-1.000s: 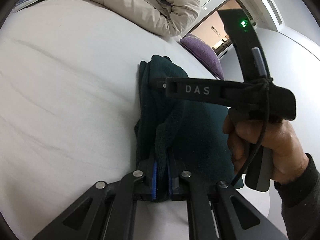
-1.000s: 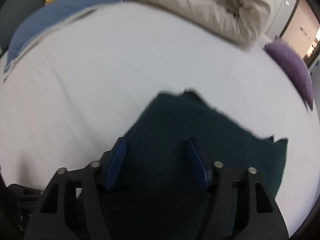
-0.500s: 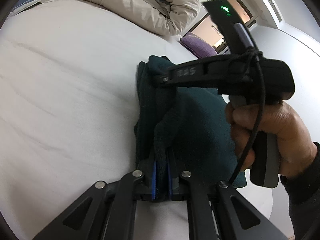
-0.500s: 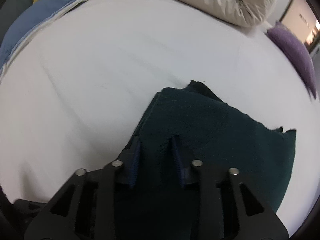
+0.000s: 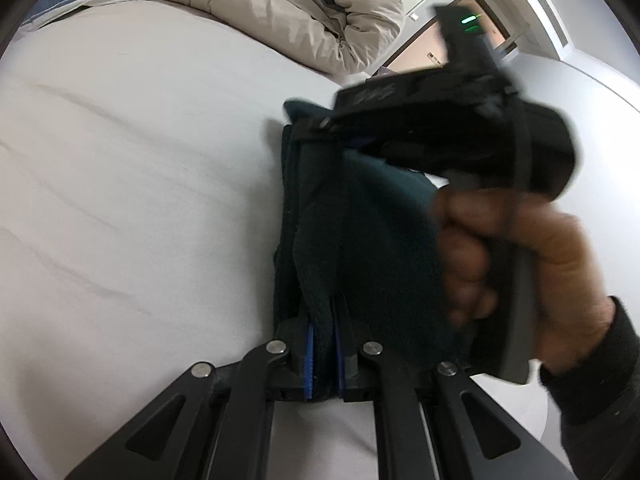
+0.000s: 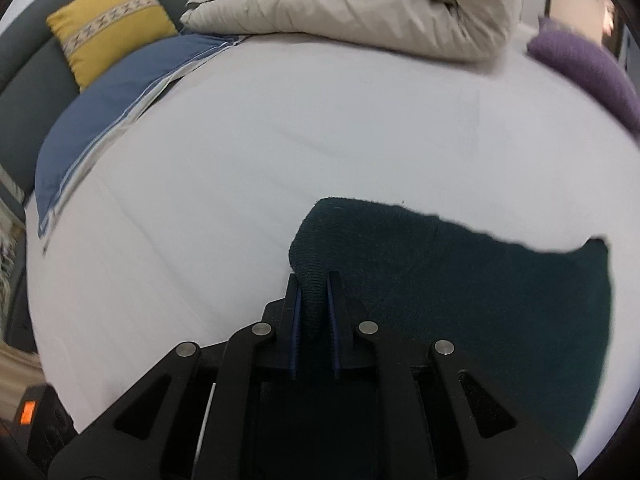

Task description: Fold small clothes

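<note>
While both claws grip: one dark teal fleece garment [image 5: 372, 216] lies on the white bed sheet [image 5: 140, 160], partly folded.
Left claw [image 5: 322, 356]: pressed together, pinching the near edge of the fleece between its blue pads [image 5: 309, 360].
Right claw [image 6: 314, 320]: jaws closing, a bunched ridge of the fleece between them, pads touching the fabric on both sides.
Right hand [image 5: 516, 264]: seen from the left wrist view, blurred, dark sleeve, holding its claw over the far part of the garment.
Garment place: near edge of the bed, well apart from the beige duvet [image 6: 360, 8].
Background: blue pillow [image 6: 116, 96], yellow cushion [image 6: 108, 28], purple cushion [image 6: 584, 64] at the far side.
</note>
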